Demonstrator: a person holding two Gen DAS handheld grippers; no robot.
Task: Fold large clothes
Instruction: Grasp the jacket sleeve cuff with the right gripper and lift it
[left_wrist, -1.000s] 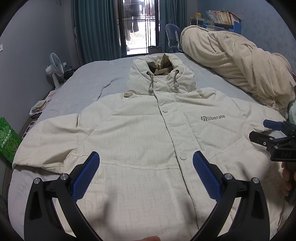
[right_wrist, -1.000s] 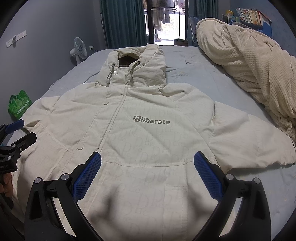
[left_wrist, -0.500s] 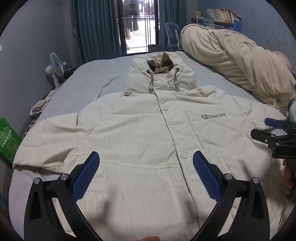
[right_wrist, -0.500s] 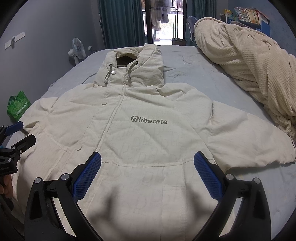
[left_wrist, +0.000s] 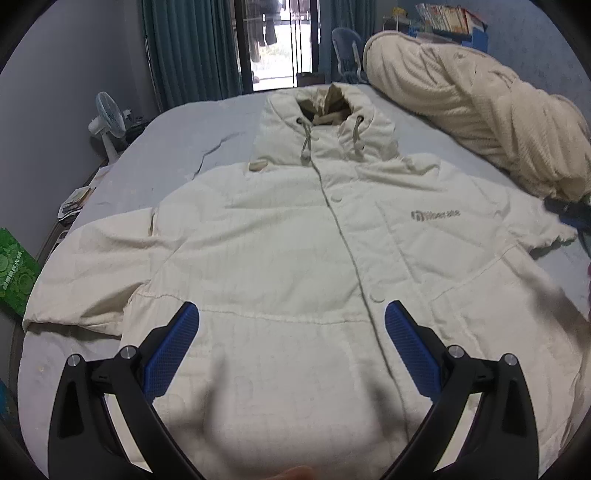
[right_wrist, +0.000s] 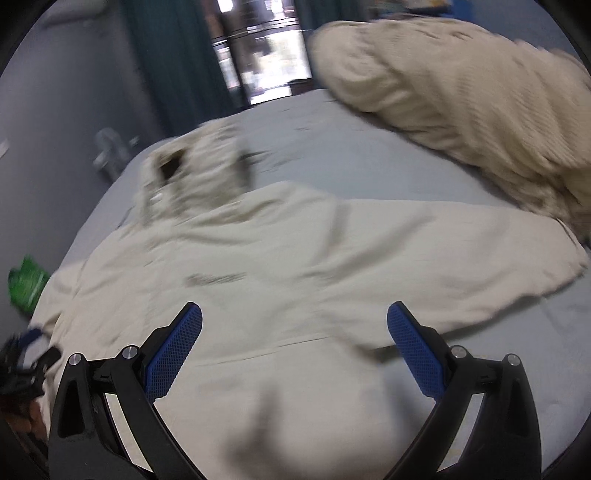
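Nearest in each wrist view: the left gripper (left_wrist: 291, 345) has its jaws spread wide, nothing between the blue pads, hovering over the jacket hem. The right gripper (right_wrist: 294, 345) is likewise released and empty, above the lower right part of the jacket; its view is motion-blurred, so detail there is poor.

Under both: the jacket (left_wrist: 295, 240), cream, hooded, lying front-up and spread flat on the bed (left_wrist: 207, 133). Placket is closed, snaps visible, grey chest logo readable only as a smear. Both sleeves are out to the sides; the right sleeve (right_wrist: 461, 251) stretches toward the blanket (right_wrist: 461, 96) and may touch it at the cuff, too blurred to tell. The hood (left_wrist: 327, 125) lies flat past the collar, drawcords loose.

Farther: the blanket heaped on the right side of the bed, a fan (left_wrist: 109, 125) and a green bag (left_wrist: 16, 273) on the floor at left, curtains and a glass door at the back.

Progress judgement: essentially at the start. Jacket is laid out and smoothed, but no fold is visible. Left to do: both sleeves in, sides in, hood down, then fold the body.
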